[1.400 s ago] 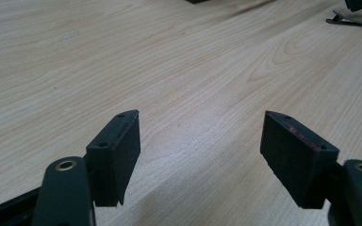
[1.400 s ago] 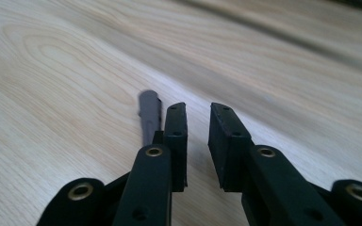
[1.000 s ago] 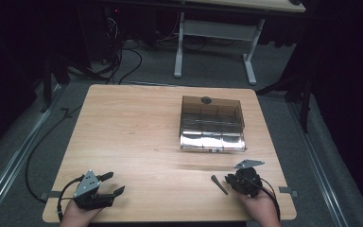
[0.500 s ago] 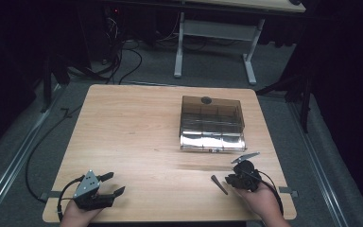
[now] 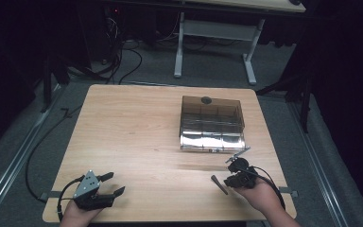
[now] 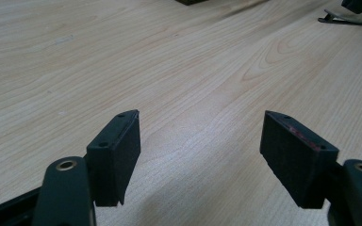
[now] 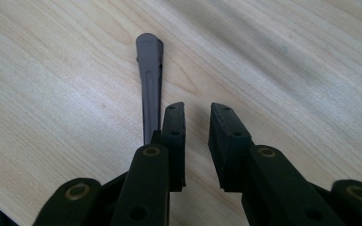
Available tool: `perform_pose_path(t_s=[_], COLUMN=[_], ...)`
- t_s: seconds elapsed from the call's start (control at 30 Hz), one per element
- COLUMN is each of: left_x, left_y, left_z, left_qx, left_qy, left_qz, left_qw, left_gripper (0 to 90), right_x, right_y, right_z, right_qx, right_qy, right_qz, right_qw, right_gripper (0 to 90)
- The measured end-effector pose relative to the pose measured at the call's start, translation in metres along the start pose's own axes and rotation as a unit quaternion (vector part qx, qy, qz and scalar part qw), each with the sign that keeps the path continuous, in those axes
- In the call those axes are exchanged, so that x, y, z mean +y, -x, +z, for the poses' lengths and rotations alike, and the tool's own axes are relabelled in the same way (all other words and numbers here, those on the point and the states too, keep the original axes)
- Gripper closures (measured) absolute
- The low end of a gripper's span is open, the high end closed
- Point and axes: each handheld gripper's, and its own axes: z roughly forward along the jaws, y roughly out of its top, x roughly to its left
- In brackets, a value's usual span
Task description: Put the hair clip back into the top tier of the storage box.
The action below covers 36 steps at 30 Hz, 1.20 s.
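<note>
Barely started: clip (image 7: 150, 84) lies loose on the table (image 5: 137, 132), lower right. Right gripper (image 7: 197, 113) just cracked open, nothing between (left gripper (image 6: 200, 136) gapes idle).

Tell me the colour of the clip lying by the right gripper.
Dark grey-brown clip, clearest in the right gripper view.

You're in a lab-like workroom. Your wooden desk (image 5: 137, 137) stands on grey carpet (image 5: 283, 127). Cables (image 5: 123, 52) trail beneath another desk (image 5: 217, 28) behind.

Bright overhead light on the table (image 5: 137, 137), dark surroundings, glare on the clear box (image 5: 211, 141) front, soft shadows under sharp close-ups.
</note>
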Motion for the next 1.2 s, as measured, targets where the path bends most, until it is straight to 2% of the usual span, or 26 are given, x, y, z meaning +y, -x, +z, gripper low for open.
perform_pose_path(t_s=[0.3, 0.5, 0.6, 0.87, 1.2], left_x=[0.0, 0.0, 0.0, 0.0, 0.0], left_y=[0.0, 0.0, 0.0, 0.0, 0.0], left_z=[0.0, 0.0, 0.0, 0.0, 0.0], left_qx=[0.0, -0.001, -0.001, 0.0, -0.001], left_qy=[0.001, -0.001, 0.0, 0.002, 0.002], left_qz=[-0.001, 0.0, -0.001, -0.001, -0.001], left_qw=[1.0, 1.0, 1.0, 1.0, 1.0], left_gripper=[29.8, 29.8, 29.8, 29.8, 29.8], right_x=[0.008, 0.012, 0.014, 0.019, 0.026], right_y=[-0.002, -0.002, -0.001, -0.004, -0.014], right_z=[0.002, 0.002, 0.002, 0.0, 0.002], right_qx=[0.006, 0.008, 0.01, 0.011, 0.013], right_qy=[-0.046, -0.075, -0.097, -0.115, -0.113], right_qz=[-0.013, -0.022, -0.032, -0.035, -0.039], right_qw=[0.9988, 0.9969, 0.9947, 0.9927, 0.9927], right_gripper=[75.8, 75.1, 74.1, 72.7, 69.5])
